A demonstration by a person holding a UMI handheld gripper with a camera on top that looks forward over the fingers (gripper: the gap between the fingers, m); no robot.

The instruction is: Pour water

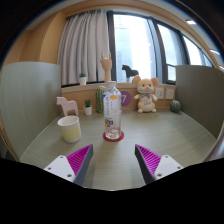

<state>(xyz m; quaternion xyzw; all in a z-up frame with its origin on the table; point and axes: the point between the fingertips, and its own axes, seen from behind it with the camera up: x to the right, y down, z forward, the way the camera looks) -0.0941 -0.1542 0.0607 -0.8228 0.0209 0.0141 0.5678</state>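
Gripper view: pale grey-green table point(150, 135) enclosed by low partition walls, windows with light curtains point(85, 45) behind. Clear plastic water bottle point(112, 112) upright at table centre on a small red coaster point(113, 136), long axis vertical, cap upward, well ahead of the fingers. Cream-coloured round cup point(69, 128) beside it, nearer the left edge. Along the far edge: pink toy animal point(67, 105), small potted plant point(87, 106), wooden hand model point(106, 68), plush bear point(146, 95). Gripper point(113, 160) spread wide, magenta pads point(79, 157) apart, holding nothing; bare table between fingers and bottle.

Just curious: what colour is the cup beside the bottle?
Pale yellow cup, seen in the gripper view.
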